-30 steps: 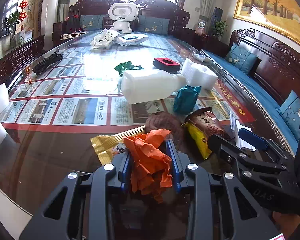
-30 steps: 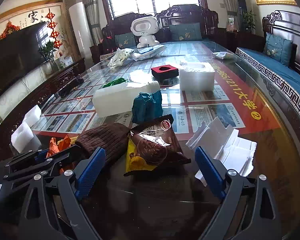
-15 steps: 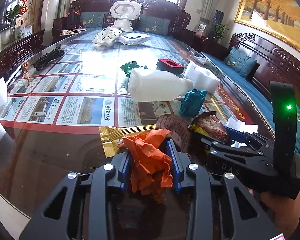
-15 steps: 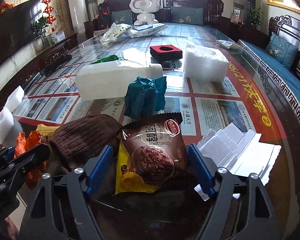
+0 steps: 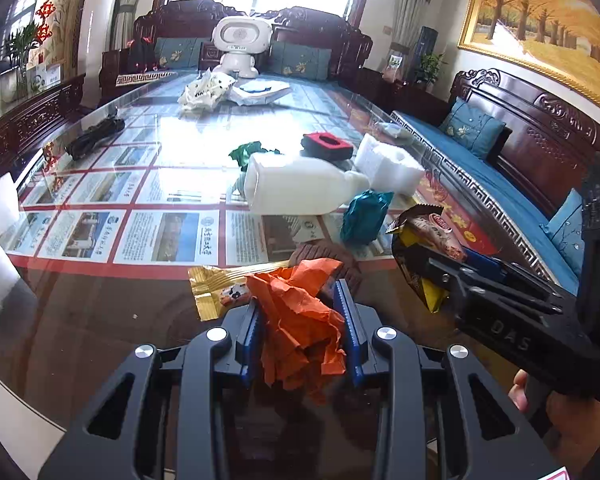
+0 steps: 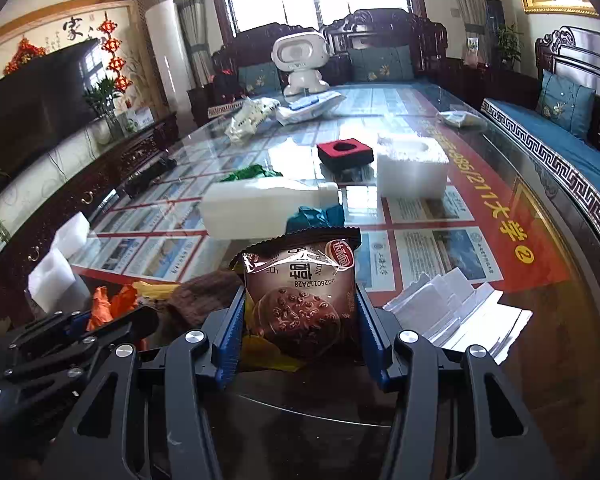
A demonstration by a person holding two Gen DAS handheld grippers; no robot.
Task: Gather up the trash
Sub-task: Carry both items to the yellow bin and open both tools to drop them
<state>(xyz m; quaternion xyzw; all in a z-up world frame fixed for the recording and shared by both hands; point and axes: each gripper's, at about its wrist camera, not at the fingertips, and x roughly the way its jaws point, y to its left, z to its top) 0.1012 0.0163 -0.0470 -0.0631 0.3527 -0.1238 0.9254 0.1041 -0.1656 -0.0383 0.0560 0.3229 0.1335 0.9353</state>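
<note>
My left gripper (image 5: 300,312) is shut on a crumpled orange paper (image 5: 300,320) and holds it just above the glass table. My right gripper (image 6: 300,312) is shut on a brown and yellow snack wrapper (image 6: 300,300), lifted off the table; the wrapper (image 5: 428,236) also shows in the left wrist view, held at the right. A gold wrapper (image 5: 216,288), a brown knitted cloth (image 6: 204,300), a teal crumpled wrapper (image 5: 364,216) and a white plastic bottle (image 5: 300,190) on its side lie ahead.
White folded paper (image 6: 456,312) lies right of the right gripper. Foam blocks (image 6: 412,168), a red-and-black box (image 6: 344,152), green wrapper (image 5: 248,152), black cable (image 5: 96,136) and white foam pieces (image 6: 60,264) lie on the table (image 5: 100,320). A white robot toy (image 5: 240,44) stands at the far end.
My right gripper moved forward around the snack wrapper, shut on it and raised it off the table. My left gripper kept hold of the orange paper.
</note>
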